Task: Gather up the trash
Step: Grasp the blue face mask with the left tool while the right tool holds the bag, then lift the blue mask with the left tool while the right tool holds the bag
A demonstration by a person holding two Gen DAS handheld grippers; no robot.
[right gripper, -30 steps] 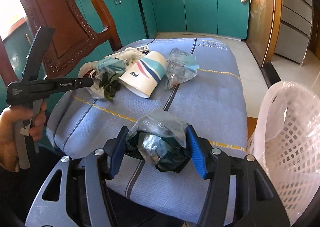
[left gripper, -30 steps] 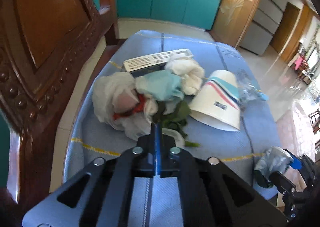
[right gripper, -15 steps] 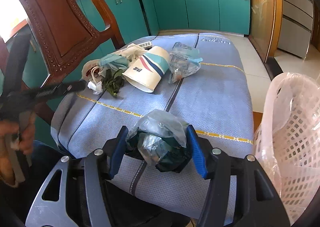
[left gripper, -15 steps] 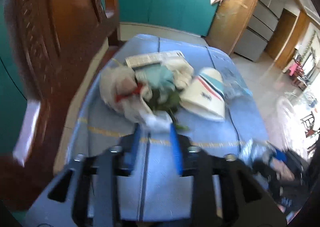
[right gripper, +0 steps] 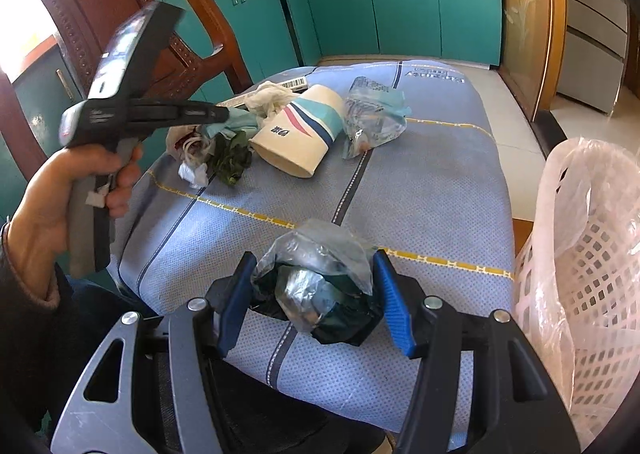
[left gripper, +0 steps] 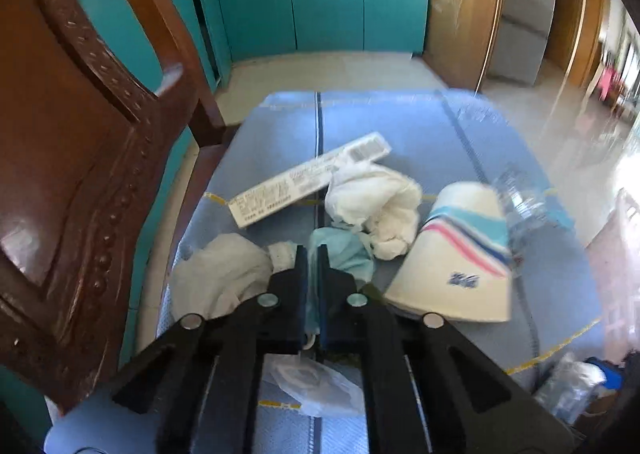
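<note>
Trash lies on a blue cushion (left gripper: pixel 440 134): a paper cup (left gripper: pixel 456 266) on its side, white crumpled tissue (left gripper: pixel 376 202), a long white box (left gripper: pixel 304 178), a white bag (left gripper: pixel 216 278), a teal mask (left gripper: pixel 344 254) and a clear wrapper (right gripper: pixel 372 114). My left gripper (left gripper: pixel 318 254) is shut on the teal mask, at the pile. It shows in the right wrist view (right gripper: pixel 224 116) too. My right gripper (right gripper: pixel 316 286) is shut on a crumpled plastic bag of dark trash (right gripper: pixel 316 286) above the cushion's near edge.
A white lattice basket (right gripper: pixel 592 266) lined with a plastic bag stands at the right of the cushion. A carved wooden chair back (left gripper: pixel 80 158) rises at the left. Teal cabinets (right gripper: pixel 400 2) stand behind. Green leaves (right gripper: pixel 232 158) and a small white scrap (right gripper: pixel 192 174) lie by the pile.
My left gripper opened, moved forward into the pile and closed on the teal mask. My right gripper kept hold of its bag and drifted slightly.
</note>
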